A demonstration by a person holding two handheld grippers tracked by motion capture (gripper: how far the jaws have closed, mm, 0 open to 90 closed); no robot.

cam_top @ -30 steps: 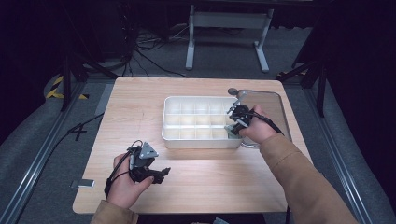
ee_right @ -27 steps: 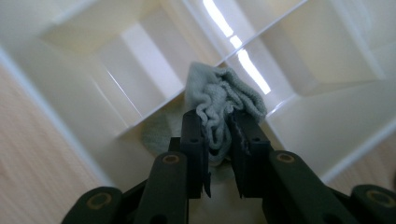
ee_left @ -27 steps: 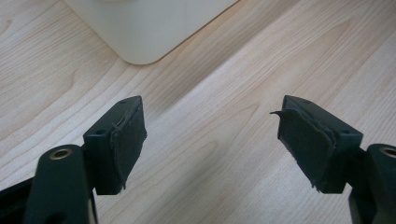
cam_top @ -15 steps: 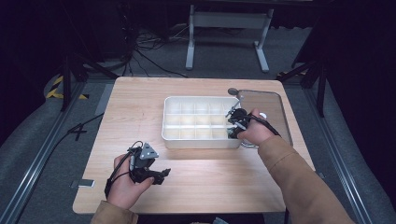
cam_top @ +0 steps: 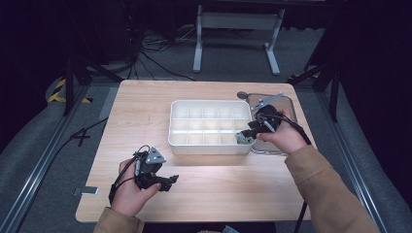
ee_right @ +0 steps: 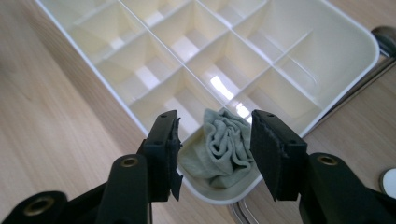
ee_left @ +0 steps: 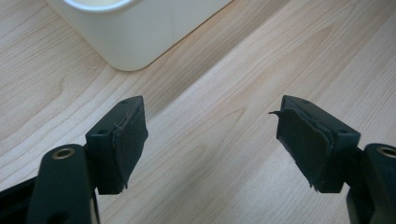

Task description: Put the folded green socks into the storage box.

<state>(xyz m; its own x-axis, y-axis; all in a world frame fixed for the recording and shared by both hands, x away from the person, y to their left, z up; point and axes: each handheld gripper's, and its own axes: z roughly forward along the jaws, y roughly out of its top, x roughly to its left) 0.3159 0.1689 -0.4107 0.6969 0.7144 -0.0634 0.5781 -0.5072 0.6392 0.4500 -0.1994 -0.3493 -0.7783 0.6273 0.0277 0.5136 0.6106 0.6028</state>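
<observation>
Lying bunched in the near right corner compartment of the white divided tray (ee_right: 359, 42), the grey-green cloth (ee_right: 223, 144) sits released between the right gripper (ee_right: 215, 154) jaws, which have just been opening; the left gripper (ee_left: 210, 140) gapes wide and empty over the table (ee_left: 224, 70).

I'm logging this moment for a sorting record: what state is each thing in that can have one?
grey-green cloth: crumpled, lying in a corner compartment of the tray, between the right fingers but not pinched.
white divided tray: upright on the table, other compartments look empty.
right gripper: open, fingers just spread apart.
left gripper: open, nothing between its fingers, over bare wood.
</observation>
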